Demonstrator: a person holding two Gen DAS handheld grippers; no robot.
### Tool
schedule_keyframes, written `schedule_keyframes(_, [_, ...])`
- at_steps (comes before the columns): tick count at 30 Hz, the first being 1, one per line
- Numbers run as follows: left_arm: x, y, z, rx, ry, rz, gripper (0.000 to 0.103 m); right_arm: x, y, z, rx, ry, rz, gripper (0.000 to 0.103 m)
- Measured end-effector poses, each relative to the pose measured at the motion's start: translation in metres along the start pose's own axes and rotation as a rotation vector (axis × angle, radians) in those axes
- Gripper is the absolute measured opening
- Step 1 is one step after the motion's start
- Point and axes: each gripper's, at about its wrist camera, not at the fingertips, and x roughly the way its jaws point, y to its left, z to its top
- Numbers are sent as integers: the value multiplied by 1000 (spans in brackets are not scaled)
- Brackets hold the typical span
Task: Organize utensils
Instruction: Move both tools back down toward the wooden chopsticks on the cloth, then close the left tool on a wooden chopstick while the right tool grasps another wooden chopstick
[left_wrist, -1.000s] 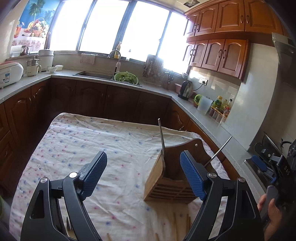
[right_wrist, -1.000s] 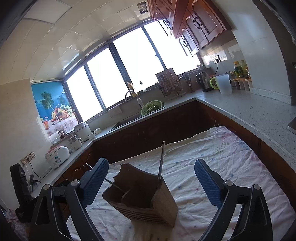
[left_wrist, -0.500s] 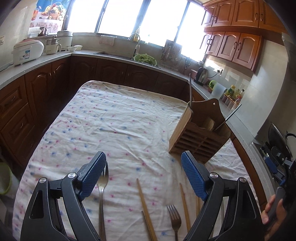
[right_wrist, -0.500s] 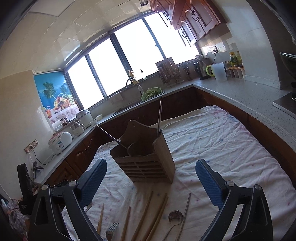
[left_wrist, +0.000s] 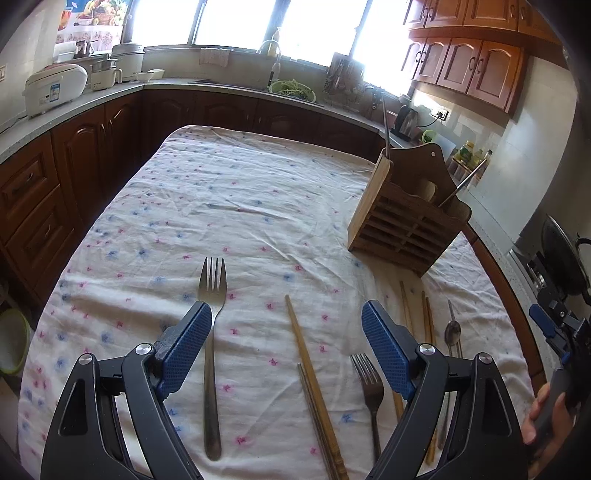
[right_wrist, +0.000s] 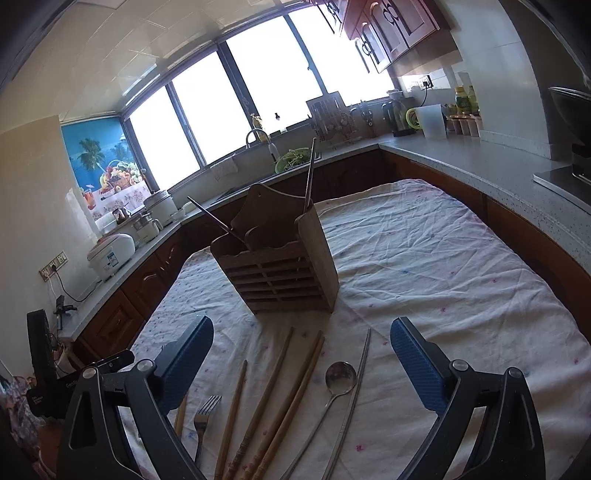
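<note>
A wooden utensil holder (left_wrist: 408, 218) stands on the floral tablecloth (left_wrist: 236, 206) at the right, with two metal utensils sticking out of it; it also shows in the right wrist view (right_wrist: 280, 266). My left gripper (left_wrist: 286, 347) is open and empty above a steel fork (left_wrist: 211, 332), wooden chopsticks (left_wrist: 314, 384) and a second fork (left_wrist: 369, 391). My right gripper (right_wrist: 301, 365) is open and empty above several wooden chopsticks (right_wrist: 280, 391), a spoon (right_wrist: 338, 380), a metal chopstick (right_wrist: 354, 391) and a fork (right_wrist: 203, 417).
Dark wooden cabinets and a grey counter (left_wrist: 74, 107) ring the table, with a rice cooker (left_wrist: 53, 88), a sink and a green bowl (left_wrist: 293, 88). A stove with a pan (left_wrist: 565, 266) sits at the right. A green bin (left_wrist: 13, 343) stands at the left.
Both grippers have pulled back and tilted down toward the near end of the table. The holder now looks farther off, and the loose utensils have come into view.
</note>
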Motion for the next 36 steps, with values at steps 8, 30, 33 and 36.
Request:
schedule_keyframes(8, [12,-3,-6,36,36,26,85,18,7,-11,-23,52,-1,98])
schedule_keyframes(30, [82,-13,1,115,257,38,37,127,33,-25,-72,316,5,42])
schedule_keyframes(33, [91,-13,1,124,281,38,36,139,33,-25,-75,339,-8,41])
schedule_keyframes(36, [104,-14,-2,132,312,43,35,153,34,-25,-94,368,-41,39])
